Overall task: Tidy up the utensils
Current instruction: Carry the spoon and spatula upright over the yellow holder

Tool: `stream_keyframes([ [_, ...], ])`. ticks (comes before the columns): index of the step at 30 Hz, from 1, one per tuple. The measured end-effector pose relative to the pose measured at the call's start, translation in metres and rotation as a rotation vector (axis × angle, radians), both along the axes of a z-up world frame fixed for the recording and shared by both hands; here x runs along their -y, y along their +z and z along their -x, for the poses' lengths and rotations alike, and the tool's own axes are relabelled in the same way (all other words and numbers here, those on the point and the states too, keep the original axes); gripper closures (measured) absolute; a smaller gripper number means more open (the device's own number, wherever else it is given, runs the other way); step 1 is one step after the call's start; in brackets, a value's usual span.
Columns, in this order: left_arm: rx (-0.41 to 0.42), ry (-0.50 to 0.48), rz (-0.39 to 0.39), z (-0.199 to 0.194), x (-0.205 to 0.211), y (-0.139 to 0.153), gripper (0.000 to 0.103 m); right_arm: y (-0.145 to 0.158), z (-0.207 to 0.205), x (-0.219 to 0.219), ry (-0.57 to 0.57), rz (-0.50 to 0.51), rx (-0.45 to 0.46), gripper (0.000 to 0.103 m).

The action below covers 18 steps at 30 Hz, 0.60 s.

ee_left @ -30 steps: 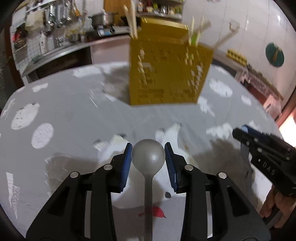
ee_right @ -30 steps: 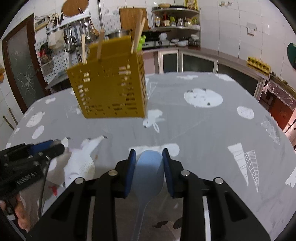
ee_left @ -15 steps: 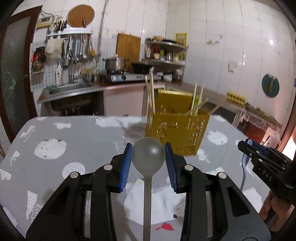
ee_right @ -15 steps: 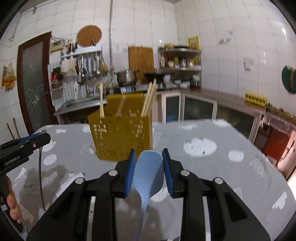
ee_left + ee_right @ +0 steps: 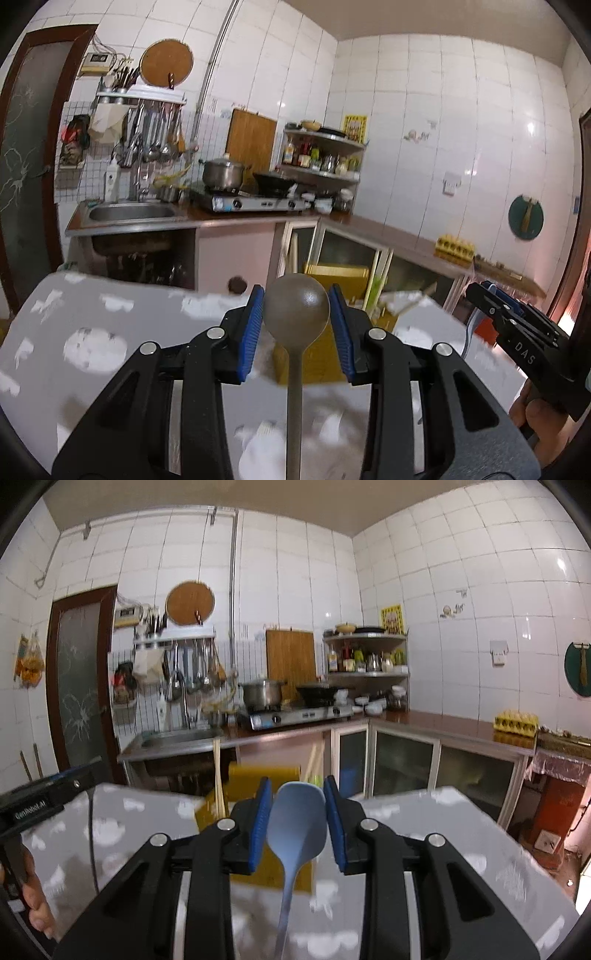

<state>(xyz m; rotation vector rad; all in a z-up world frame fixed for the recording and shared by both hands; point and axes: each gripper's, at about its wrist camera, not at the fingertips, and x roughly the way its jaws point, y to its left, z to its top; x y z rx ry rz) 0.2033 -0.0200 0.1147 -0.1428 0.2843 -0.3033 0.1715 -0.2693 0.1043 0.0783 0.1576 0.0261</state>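
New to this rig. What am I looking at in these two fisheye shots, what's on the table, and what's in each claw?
No robot: a person holds a two-finger gripper in each hand, each with a forward-looking camera. In the left wrist view, the left gripper pinches a grey spoon by its bowl between blue pads, and the other gripper shows at the right edge. In the right wrist view, the right gripper grips a light blue spatula the same way. Ahead, on the grey patterned table, stands a yellow perforated utensil holder with chopsticks sticking out. Behind is a kitchen counter with a sink and a stove.

Pot [image 5: 222, 172] on stove [image 5: 255, 202], sink [image 5: 131, 213] to its left, cutting board [image 5: 251, 139] behind.
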Motion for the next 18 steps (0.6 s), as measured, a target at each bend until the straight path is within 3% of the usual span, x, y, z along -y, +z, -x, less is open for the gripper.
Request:
stream_keyframes([
  [4, 0.073, -0.01, 0.032, -0.024, 0.008, 0.04, 0.068, 0.042, -0.024, 0.007, -0.007, -0.004, 0.046, 0.074],
  [9, 0.137, -0.03, 0.045, -0.07, 0.031, 0.076, 0.068, 0.073, -0.066, 0.008, -0.022, -0.009, 0.077, 0.074],
  [14, 0.17, -0.041, 0.031, -0.108, 0.05, 0.073, 0.068, 0.079, -0.105, 0.002, -0.023, -0.004, 0.082, 0.074],
  [18, 0.151, -0.054, 0.024, -0.136, 0.061, 0.048, 0.068, 0.06, -0.132, -0.001, -0.025, 0.009, 0.043, 0.074],
])
